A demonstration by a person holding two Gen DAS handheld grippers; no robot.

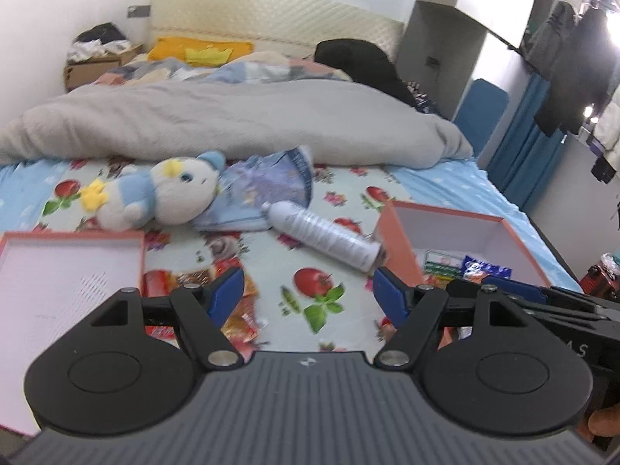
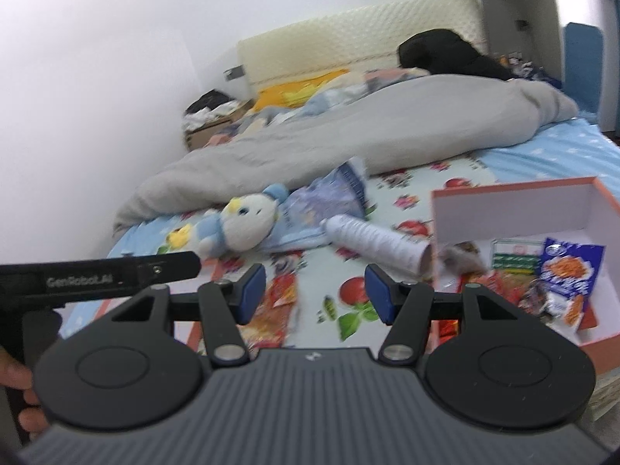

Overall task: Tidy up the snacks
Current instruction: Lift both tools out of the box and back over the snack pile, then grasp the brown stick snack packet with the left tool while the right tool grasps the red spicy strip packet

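An orange box [image 1: 397, 228] with white inner walls stands on the bed at the right; it also shows in the right wrist view [image 2: 515, 209]. Several snack packets lie inside, among them a blue one [image 2: 569, 271] and a green-white one [image 2: 513, 257]. Red and orange snack packets [image 1: 240, 310] lie loose on the sheet by the left finger; they also show in the right wrist view [image 2: 277, 306]. My left gripper [image 1: 308, 294] is open and empty above the sheet. My right gripper [image 2: 312, 292] is open and empty, beside the box.
The box's orange lid [image 1: 58, 271] lies at the left. A white bottle [image 1: 321, 236] lies on its side against the box. A plush toy [image 1: 155, 197] and a blue-purple bag [image 1: 263, 190] lie behind. A grey duvet [image 1: 232, 120] covers the far bed.
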